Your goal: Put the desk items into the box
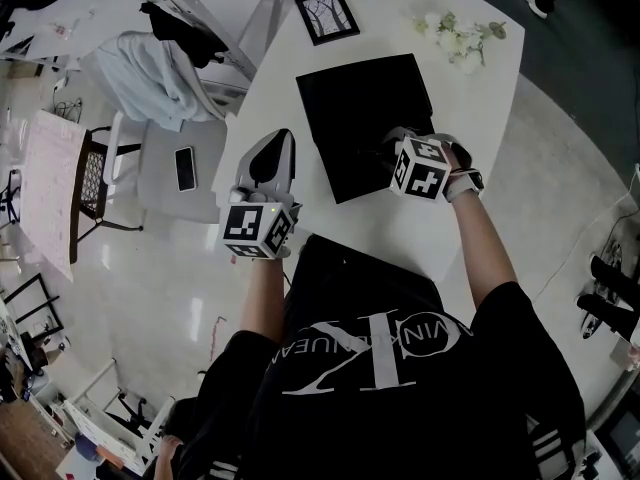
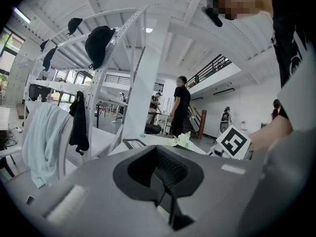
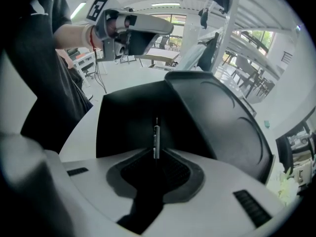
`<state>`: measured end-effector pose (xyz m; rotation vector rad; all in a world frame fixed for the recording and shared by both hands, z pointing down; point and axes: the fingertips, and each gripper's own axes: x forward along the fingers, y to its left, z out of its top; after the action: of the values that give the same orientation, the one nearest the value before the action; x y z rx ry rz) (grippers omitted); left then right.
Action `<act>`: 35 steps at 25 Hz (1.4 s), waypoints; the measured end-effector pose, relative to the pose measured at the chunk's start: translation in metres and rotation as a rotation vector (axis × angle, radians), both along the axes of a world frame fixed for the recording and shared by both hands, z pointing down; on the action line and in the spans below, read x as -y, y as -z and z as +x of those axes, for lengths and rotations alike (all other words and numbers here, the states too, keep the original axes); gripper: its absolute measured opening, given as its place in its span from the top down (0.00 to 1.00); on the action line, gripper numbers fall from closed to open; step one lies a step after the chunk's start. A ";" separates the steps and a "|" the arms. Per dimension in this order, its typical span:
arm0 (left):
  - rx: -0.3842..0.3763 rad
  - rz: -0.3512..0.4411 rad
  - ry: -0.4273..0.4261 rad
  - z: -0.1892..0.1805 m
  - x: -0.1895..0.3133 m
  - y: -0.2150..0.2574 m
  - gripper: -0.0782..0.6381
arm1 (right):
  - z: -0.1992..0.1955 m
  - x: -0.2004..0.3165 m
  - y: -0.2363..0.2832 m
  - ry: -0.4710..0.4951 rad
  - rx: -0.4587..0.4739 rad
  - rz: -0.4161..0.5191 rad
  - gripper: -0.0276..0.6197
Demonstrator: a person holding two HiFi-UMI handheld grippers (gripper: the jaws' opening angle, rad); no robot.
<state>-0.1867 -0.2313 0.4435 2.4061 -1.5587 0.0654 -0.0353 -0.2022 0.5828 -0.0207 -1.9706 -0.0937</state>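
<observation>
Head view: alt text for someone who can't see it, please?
From above, a person in a black T-shirt holds two grippers at a white table: the right gripper over a flat black box, the left gripper at the table's left edge. A picture frame and white flowers lie beyond.

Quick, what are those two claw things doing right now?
Left gripper: shut, empty.
Right gripper: shut on a thin pale strip; what it is cannot be told.

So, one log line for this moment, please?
left gripper: shut, empty | right gripper: shut on black box | frame, flowers: on table
</observation>
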 end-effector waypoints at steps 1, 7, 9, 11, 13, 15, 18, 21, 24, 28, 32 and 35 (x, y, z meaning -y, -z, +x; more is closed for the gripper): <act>0.000 0.001 0.000 0.000 0.000 0.000 0.88 | 0.000 0.000 0.000 -0.003 0.001 0.001 0.86; -0.003 0.002 -0.007 0.000 -0.002 -0.001 0.88 | 0.000 -0.001 0.003 -0.014 0.006 0.005 0.86; -0.004 0.003 -0.012 0.001 -0.002 0.000 0.88 | 0.001 -0.002 0.005 -0.020 0.009 0.007 0.86; -0.004 0.004 -0.017 0.002 -0.002 0.001 0.88 | 0.002 -0.003 0.008 -0.029 0.011 0.010 0.86; -0.002 0.006 -0.024 0.004 -0.002 0.002 0.88 | 0.004 -0.004 0.010 -0.040 0.015 0.013 0.86; -0.002 0.011 -0.031 0.006 -0.001 0.004 0.88 | 0.006 -0.004 0.013 -0.052 0.022 0.017 0.86; -0.003 0.019 -0.043 0.009 0.000 0.006 0.88 | 0.008 -0.005 0.020 -0.073 0.040 0.026 0.86; -0.003 0.023 -0.056 0.012 0.001 0.009 0.88 | 0.011 -0.003 0.031 -0.107 0.073 0.047 0.89; -0.005 0.030 -0.068 0.016 0.003 0.012 0.88 | 0.014 0.000 0.042 -0.151 0.114 0.065 0.91; -0.004 0.040 -0.083 0.021 0.004 0.017 0.88 | 0.020 0.002 0.055 -0.211 0.163 0.081 0.92; -0.005 0.048 -0.097 0.026 0.005 0.021 0.88 | 0.028 0.009 0.067 -0.288 0.216 0.109 0.93; -0.003 0.052 -0.101 0.026 0.006 0.023 0.88 | 0.033 0.015 0.078 -0.356 0.261 0.130 0.93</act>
<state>-0.1609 -0.2373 0.4200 2.5230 -1.4545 0.0411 -0.0019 -0.2173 0.5051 0.4463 -2.1926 0.0097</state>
